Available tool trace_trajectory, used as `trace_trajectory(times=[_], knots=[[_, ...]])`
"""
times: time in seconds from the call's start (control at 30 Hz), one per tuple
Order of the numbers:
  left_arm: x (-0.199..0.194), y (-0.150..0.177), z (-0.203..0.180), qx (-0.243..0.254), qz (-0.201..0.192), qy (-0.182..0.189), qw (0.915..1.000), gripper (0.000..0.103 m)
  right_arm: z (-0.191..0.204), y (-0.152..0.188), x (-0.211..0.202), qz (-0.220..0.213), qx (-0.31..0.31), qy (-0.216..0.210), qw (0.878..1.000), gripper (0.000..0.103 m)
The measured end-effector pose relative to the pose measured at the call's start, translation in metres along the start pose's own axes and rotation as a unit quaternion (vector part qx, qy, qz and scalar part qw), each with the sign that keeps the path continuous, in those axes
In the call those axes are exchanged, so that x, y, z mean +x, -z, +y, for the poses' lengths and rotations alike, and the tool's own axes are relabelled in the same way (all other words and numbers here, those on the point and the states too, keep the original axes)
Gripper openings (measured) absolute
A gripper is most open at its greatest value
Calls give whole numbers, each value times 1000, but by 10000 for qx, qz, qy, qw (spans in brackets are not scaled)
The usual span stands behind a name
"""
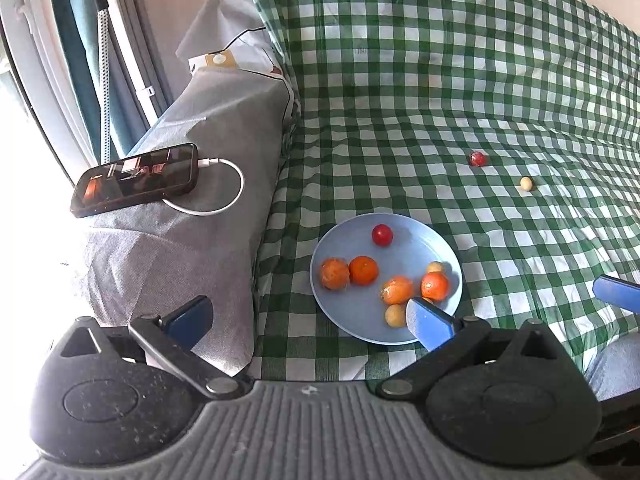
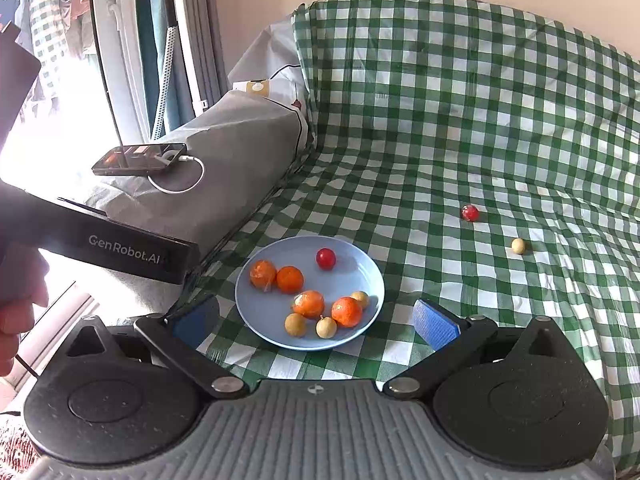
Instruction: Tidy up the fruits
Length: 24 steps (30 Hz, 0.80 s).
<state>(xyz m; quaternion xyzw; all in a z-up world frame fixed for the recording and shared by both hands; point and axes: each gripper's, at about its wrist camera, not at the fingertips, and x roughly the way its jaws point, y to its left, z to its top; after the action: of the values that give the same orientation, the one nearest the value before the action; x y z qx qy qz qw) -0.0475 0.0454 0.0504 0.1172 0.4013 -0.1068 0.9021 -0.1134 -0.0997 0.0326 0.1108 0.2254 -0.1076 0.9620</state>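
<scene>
In the right wrist view the blue plate (image 2: 360, 268) lies low in the middle of the frame on the checked cloth (image 2: 440, 120). It holds four oranges (image 2: 289, 279), one red fruit (image 2: 325, 258) and three small yellow fruits (image 2: 296, 324). Two fruits are not yet collected: a red one (image 2: 470, 213) and a yellow one (image 2: 518, 245), both at the right of the frame, well apart from the plate and near each other. I judge that these two are what remains of the task.

The right gripper (image 2: 316, 320) has its jaws spread wide with nothing between them; the plate only shows behind the gap. The left gripper (image 1: 308, 316) is also wide open and empty, and its right finger (image 1: 428, 320) covers the near rim of the plate in that view. Probably both stand open because each is ready to take a loose fruit.

A phone (image 1: 136, 178) with a white cable (image 1: 228, 192) rests on a grey cushion (image 1: 208, 128) at the left of the frame, away from the fruits.
</scene>
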Motion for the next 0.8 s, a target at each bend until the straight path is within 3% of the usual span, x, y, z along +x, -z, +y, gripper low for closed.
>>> trace_trajectory(times=[0.8], knots=[[26, -11, -11, 168, 247, -30, 9996, 103, -16, 3, 21, 219, 302, -72, 9993, 102]])
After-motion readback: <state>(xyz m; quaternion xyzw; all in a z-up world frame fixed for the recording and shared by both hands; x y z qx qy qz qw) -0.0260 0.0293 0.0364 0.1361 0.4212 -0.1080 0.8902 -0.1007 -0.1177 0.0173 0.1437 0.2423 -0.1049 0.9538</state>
